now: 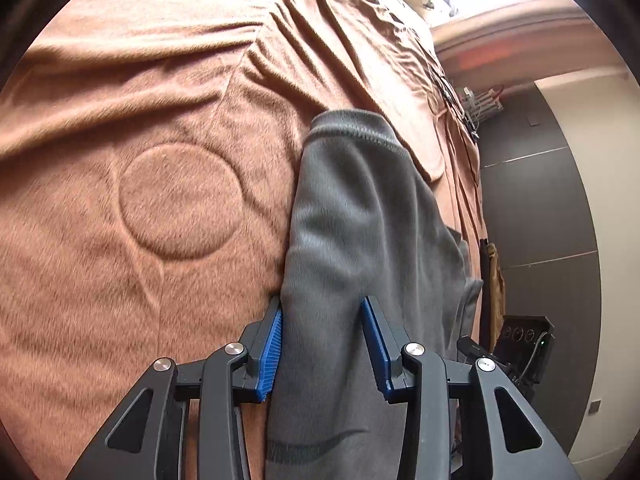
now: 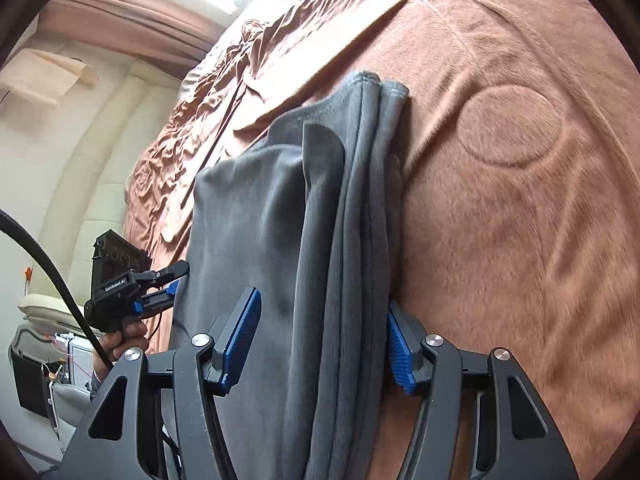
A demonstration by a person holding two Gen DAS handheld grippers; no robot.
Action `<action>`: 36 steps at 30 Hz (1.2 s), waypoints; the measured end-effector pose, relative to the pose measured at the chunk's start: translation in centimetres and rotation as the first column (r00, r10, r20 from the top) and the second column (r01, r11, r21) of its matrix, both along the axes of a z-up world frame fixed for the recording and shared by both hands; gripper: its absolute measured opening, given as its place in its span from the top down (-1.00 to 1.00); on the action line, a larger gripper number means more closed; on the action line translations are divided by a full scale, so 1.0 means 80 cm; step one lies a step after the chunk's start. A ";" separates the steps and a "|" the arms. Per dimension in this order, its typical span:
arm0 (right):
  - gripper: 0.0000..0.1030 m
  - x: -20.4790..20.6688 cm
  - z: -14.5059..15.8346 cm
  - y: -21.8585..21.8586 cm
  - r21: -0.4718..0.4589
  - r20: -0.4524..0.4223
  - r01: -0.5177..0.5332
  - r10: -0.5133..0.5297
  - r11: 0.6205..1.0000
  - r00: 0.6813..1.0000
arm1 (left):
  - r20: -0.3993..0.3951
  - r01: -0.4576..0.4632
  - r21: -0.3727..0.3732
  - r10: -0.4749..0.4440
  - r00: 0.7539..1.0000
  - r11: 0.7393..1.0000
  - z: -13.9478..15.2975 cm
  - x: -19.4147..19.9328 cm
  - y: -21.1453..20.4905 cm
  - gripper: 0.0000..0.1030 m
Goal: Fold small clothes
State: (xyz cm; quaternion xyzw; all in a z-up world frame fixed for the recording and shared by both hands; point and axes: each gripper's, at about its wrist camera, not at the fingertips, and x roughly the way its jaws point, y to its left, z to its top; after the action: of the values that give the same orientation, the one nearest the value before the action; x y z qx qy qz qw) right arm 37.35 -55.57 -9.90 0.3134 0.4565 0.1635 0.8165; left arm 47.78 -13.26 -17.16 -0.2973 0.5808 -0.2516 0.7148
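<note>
A grey garment [image 1: 360, 220] lies folded into a long strip on the brown blanket [image 1: 140, 120]. My left gripper [image 1: 322, 308] is open, its blue-padded fingers [image 1: 270, 352] straddling the near end of the cloth, one on each side. In the right wrist view the garment [image 2: 312, 208] shows several stacked layers. My right gripper [image 2: 324, 308] is open too, its blue-padded fingers [image 2: 240, 340] on either side of the cloth. The left gripper [image 2: 172, 280] also shows at the far side of the garment, held in a hand.
The blanket [image 2: 520, 220] has an embossed circle [image 1: 180, 200] to one side of the garment, also in the right wrist view [image 2: 508, 126]. The bed edge, cables [image 1: 452, 96], dark floor and a cream wall lie beyond. A padded headboard [image 2: 108, 160] is at the bed's end.
</note>
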 end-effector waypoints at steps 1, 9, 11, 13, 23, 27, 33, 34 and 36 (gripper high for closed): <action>-0.10 0.004 -0.001 -0.001 0.001 0.002 -0.001 0.001 1.000 1.000 | -0.001 -0.002 -0.001 0.002 1.000 1.000 0.000 0.003 0.000 0.21; 0.07 0.032 -0.006 -0.002 0.017 0.016 -0.005 0.004 1.000 1.000 | 0.002 -0.005 0.009 0.005 1.000 1.000 -0.002 0.040 -0.009 0.21; 0.11 0.039 -0.008 -0.003 0.022 0.015 -0.004 0.003 1.000 1.000 | 0.002 -0.001 0.012 0.001 1.000 1.000 -0.003 0.047 -0.011 0.22; 0.11 0.044 -0.008 -0.004 0.022 0.017 -0.007 0.007 1.000 1.000 | 0.009 0.000 0.008 0.000 1.000 1.000 -0.004 0.052 -0.012 0.23; 0.57 0.066 -0.006 0.003 -0.022 0.009 0.003 -0.003 1.000 1.000 | 0.021 -0.011 0.024 0.011 1.000 1.000 -0.009 0.066 -0.018 0.78; 0.74 0.059 0.011 0.013 -0.070 0.024 -0.001 0.003 0.998 1.000 | 0.095 -0.024 0.007 0.023 0.995 1.000 0.017 0.054 -0.015 0.84; 0.77 0.026 0.048 0.027 -0.109 0.089 0.010 0.000 0.994 0.996 | 0.168 -0.007 -0.006 0.008 0.986 1.000 0.067 0.035 -0.012 0.86; 0.77 0.019 0.054 0.029 -0.119 0.101 0.011 0.001 0.993 0.995 | 0.177 -0.007 -0.009 0.008 0.984 1.000 0.075 0.031 -0.013 0.87; 0.77 0.004 0.067 0.034 -0.150 0.126 0.020 0.000 0.988 0.992 | 0.199 -0.008 -0.017 0.012 0.980 1.000 0.092 0.022 -0.011 0.87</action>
State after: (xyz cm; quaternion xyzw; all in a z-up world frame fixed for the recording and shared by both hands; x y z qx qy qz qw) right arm 37.70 -52.84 -4.56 0.2419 0.4136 0.1437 0.8659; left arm 49.54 -14.17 -9.77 -0.2791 0.5027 -0.2812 0.7683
